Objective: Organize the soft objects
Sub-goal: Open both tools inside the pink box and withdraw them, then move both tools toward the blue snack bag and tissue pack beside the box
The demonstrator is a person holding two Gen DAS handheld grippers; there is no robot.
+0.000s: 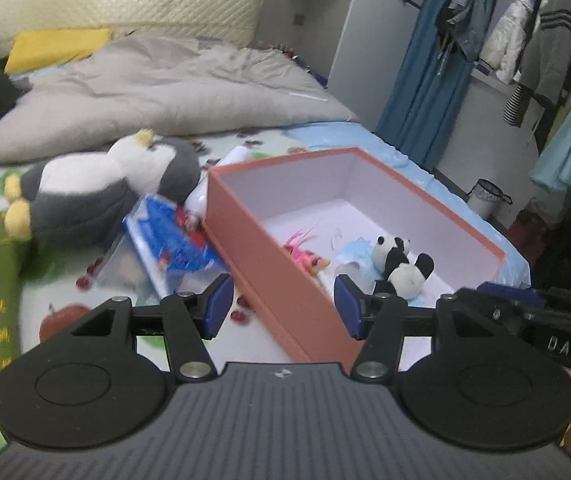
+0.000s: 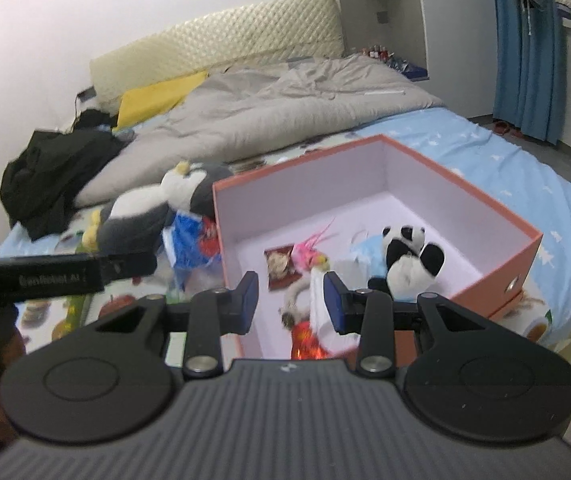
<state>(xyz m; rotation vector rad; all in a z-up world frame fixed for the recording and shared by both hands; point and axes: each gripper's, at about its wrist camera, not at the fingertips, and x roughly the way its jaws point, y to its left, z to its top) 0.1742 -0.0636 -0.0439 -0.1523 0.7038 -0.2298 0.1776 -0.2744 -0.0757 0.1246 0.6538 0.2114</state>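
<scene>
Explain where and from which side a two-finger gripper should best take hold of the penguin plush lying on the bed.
Probably across the penguin plush's grey-and-white body, coming down from above. It lies on its side left of the orange box, its broad soft middle exposed, while blue packets crowd its box-side edge. The left gripper is open and nearer.

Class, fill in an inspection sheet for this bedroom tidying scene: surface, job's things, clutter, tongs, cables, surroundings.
Surface: bed sheet with fruit and light-blue prints.
Job's things: orange box open, holding panda plush and pink toy; penguin plush lies outside, left of the box.
Clutter: blue packet between penguin and box; black garment.
Tongs: left tongs open, empty; right tongs open, empty.
Cables: nothing seen for certain.
Surroundings: grey duvet, blue curtain, hanging clothes.
</scene>
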